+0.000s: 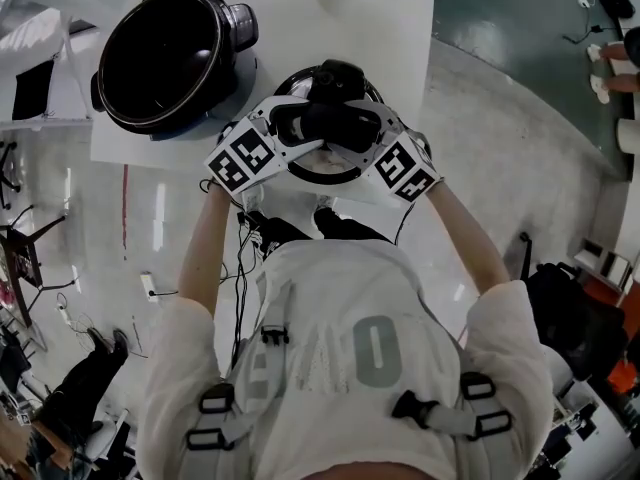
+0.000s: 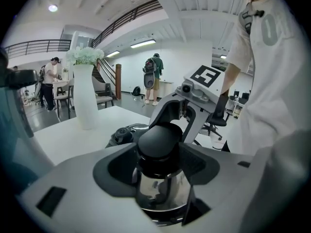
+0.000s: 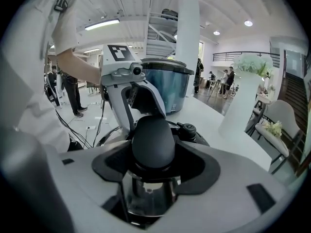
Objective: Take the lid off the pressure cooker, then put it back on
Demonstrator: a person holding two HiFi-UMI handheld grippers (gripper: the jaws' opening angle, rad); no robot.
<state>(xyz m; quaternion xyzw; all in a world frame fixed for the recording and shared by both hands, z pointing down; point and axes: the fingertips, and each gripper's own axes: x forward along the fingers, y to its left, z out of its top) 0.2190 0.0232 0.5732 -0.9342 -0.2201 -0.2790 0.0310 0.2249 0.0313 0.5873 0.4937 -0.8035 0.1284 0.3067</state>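
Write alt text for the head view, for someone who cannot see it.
Seen from above, a person in a white top holds the lid by its black handle from both sides, the left gripper and right gripper closed on it, over the near edge of a white table. The open, empty pressure cooker stands at upper left.

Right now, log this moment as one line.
step: lid off | cooker: open, on table | lid: beside cooker | left gripper: shut on handle | right gripper: shut on handle
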